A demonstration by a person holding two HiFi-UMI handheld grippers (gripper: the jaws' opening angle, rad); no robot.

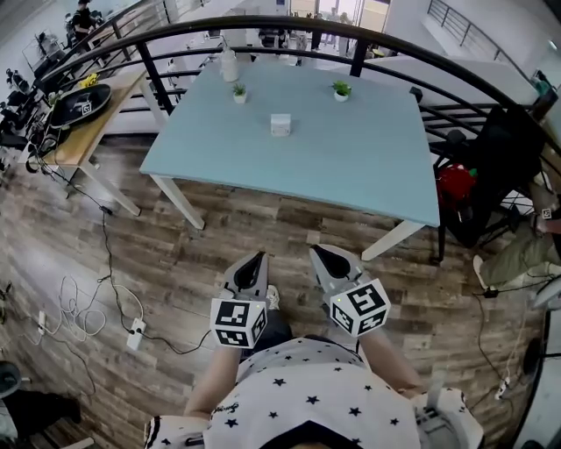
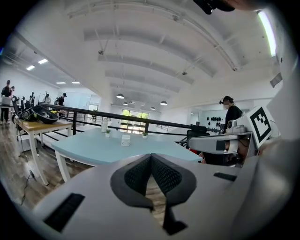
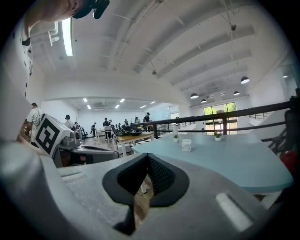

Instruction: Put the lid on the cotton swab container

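Observation:
The cotton swab container (image 1: 280,124) is a small white box near the middle of the light blue table (image 1: 368,167). It also shows far off in the left gripper view (image 2: 125,140) and in the right gripper view (image 3: 186,145). I cannot make out a separate lid. Both grippers hang side by side over the wooden floor, short of the table's near edge and pointing toward it. My left gripper (image 1: 254,261) (image 2: 151,157) is shut with nothing in it. My right gripper (image 1: 323,254) (image 3: 148,157) is likewise shut and empty.
Two small potted plants (image 1: 238,91) (image 1: 342,89) and a white bottle (image 1: 230,63) stand at the table's far side, before a black railing (image 1: 263,24). A wooden side table (image 1: 79,131) is at left, cables (image 1: 88,307) lie on the floor, and a black chair with a red bag (image 1: 456,188) stands at right.

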